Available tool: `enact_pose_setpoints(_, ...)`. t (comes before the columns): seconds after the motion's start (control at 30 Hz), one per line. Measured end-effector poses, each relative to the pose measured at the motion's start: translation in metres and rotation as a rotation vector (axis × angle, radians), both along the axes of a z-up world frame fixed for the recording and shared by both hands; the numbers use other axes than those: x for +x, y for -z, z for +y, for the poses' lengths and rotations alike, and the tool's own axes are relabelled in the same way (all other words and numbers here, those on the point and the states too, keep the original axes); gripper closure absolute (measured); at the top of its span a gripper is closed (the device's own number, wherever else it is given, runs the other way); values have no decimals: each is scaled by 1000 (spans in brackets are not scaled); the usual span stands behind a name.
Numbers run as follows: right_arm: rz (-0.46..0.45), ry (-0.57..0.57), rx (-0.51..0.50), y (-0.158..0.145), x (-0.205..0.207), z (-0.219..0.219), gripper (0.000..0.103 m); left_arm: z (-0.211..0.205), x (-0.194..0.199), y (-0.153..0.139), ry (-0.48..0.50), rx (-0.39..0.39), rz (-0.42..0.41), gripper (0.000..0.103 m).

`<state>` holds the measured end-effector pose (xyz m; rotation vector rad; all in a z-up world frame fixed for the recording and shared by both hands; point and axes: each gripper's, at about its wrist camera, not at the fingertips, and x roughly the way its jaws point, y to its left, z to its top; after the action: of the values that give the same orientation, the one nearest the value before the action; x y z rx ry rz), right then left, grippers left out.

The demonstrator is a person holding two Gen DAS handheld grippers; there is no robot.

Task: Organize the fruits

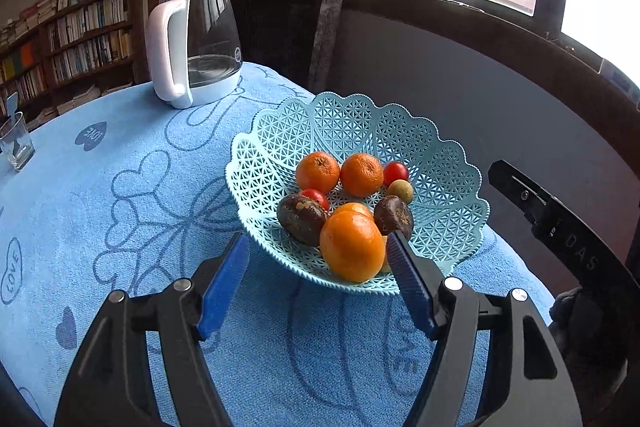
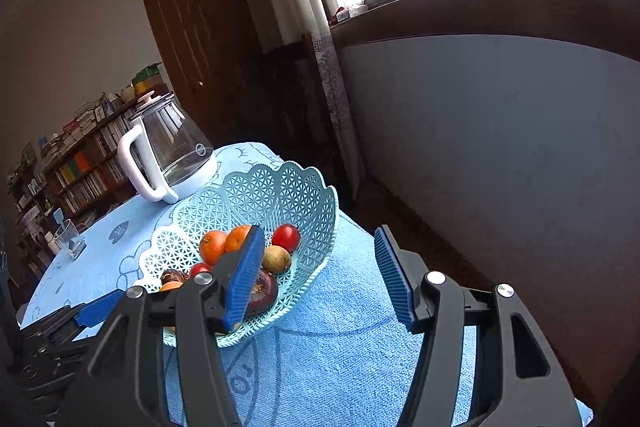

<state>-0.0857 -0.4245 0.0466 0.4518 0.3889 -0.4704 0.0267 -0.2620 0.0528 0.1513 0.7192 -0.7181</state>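
Observation:
A light blue lattice fruit basket (image 1: 452, 171) stands on the blue tablecloth. It holds several oranges, two red tomatoes (image 1: 396, 173), two dark passion fruits (image 1: 301, 218) and a small tan fruit (image 1: 400, 190). My left gripper (image 1: 318, 263) is open, its jaws wide, just in front of the basket. A large orange (image 1: 352, 245) sits at the near rim, close to the right pad (image 1: 408, 275), not held. My right gripper (image 2: 316, 275) is open and empty, right of the basket (image 2: 316, 211); its left pad (image 2: 244, 279) overlaps the fruit in view.
A glass kettle (image 1: 200, 39) with a white handle stands at the back of the table. A drinking glass (image 1: 16, 143) stands at the far left. The table's edge (image 2: 360, 227) drops off to the right toward a wall and window. Bookshelves (image 1: 72, 43) stand behind.

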Motion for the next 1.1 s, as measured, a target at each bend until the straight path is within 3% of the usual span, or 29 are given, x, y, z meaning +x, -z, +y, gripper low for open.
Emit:
enact_pose_setpoints(0.27, -8, 7, 0, -1, -2, -1, 38, 14, -1, -4, -58, 4, -19, 32)
enact_pose_setpoints(0.5, -11, 11, 4, -1, -3, -2, 37, 5, 11, 9, -113, 95, -34, 32)
enact_pose_setpoints(0.9, -11, 14, -2, 0, -3, 0, 37, -13, 22, 15, -85, 166, -45, 31)
enact_pose_setpoints(1.03, -18, 11, -3, -1, -4, 0, 37, -8, 22, 15, -93, 151, -26, 28)
enact_pose_setpoints(1.1, -20, 2, 1, -1, -5, 0, 28, -3, 20, 12, -104, 140, -23, 25)
